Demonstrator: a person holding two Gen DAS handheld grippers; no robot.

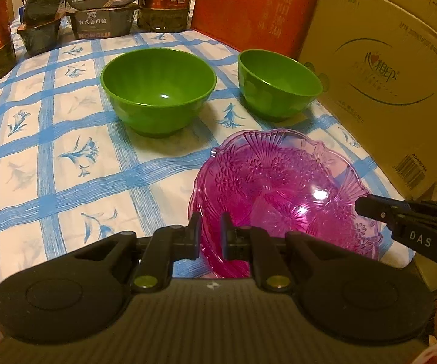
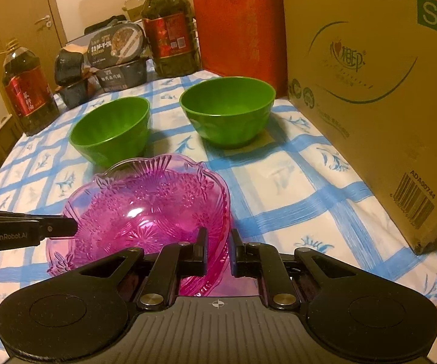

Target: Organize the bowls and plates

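In the left wrist view, the left gripper [image 1: 210, 236] has its two fingers pinched on the near rim of a translucent pink plate [image 1: 282, 191] with a moulded flower pattern, one finger outside the rim and one inside the dish. The plate sits tilted over a blue-and-white checked tablecloth [image 1: 51, 157]; whether its far edge touches the cloth cannot be told. At the plate's right edge the right gripper [image 1: 362, 204] reaches in from the side, its tips at the rim. Beyond the plate stand two green bowls, a larger green bowl [image 1: 157, 88] to the left and a smaller-looking green bowl [image 1: 279, 82] to the right, both upright and apart from each other. A cardboard box [image 1: 385, 75] rises along the right, a red bag [image 1: 248, 9] behind the bowls, and oil bottles and food containers line the far edge. In the right wrist view, the right gripper [image 2: 218, 248] is closed on the plate's [image 2: 145, 206] rim, which passes between its fingers, while the left gripper [image 2: 72, 227] comes in from the left with its tip at the opposite rim. The two green bowls [image 2: 112, 130] [image 2: 227, 109] stand behind, the cardboard box [image 2: 370, 91] to the right, the red bag [image 2: 239, 24] and a large oil bottle [image 2: 168, 30] farther back
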